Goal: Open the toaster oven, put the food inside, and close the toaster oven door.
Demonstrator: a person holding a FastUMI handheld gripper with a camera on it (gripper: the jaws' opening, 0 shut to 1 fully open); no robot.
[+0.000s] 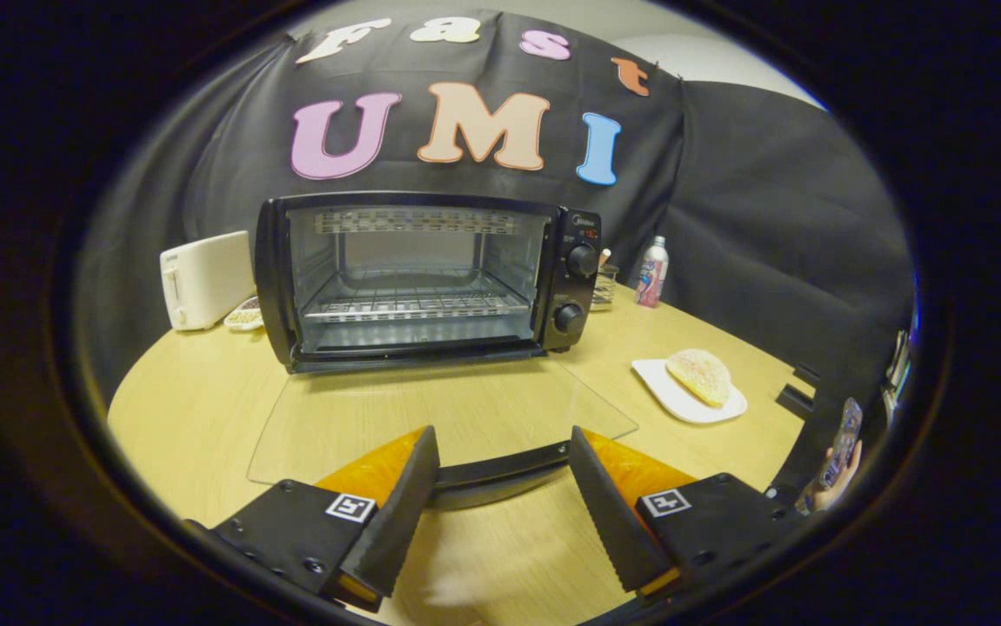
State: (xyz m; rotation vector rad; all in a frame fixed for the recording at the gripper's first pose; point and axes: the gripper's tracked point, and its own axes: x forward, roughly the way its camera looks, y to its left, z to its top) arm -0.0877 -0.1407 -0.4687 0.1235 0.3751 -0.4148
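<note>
A black toaster oven (pixel 426 278) stands on the wooden table (pixel 187 409) with its glass door (pixel 439 417) folded down flat toward me. Inside, the wire rack (pixel 413 304) is bare. The door's dark handle bar (pixel 500 474) lies between my two fingers. My gripper (pixel 500 461) is open, fingers spread wide on either side of the handle without pressing on it. A round bun (pixel 700 376) rests on a white plate (pixel 683 402) to the right of the door, beyond my right finger.
A white toaster (pixel 204 278) sits left of the oven, with a small dish (pixel 245 315) beside it. A bottle (pixel 652 271) and a small clear container (pixel 604 287) stand right of the oven. A person's hand holding a phone (pixel 839 456) is at the far right.
</note>
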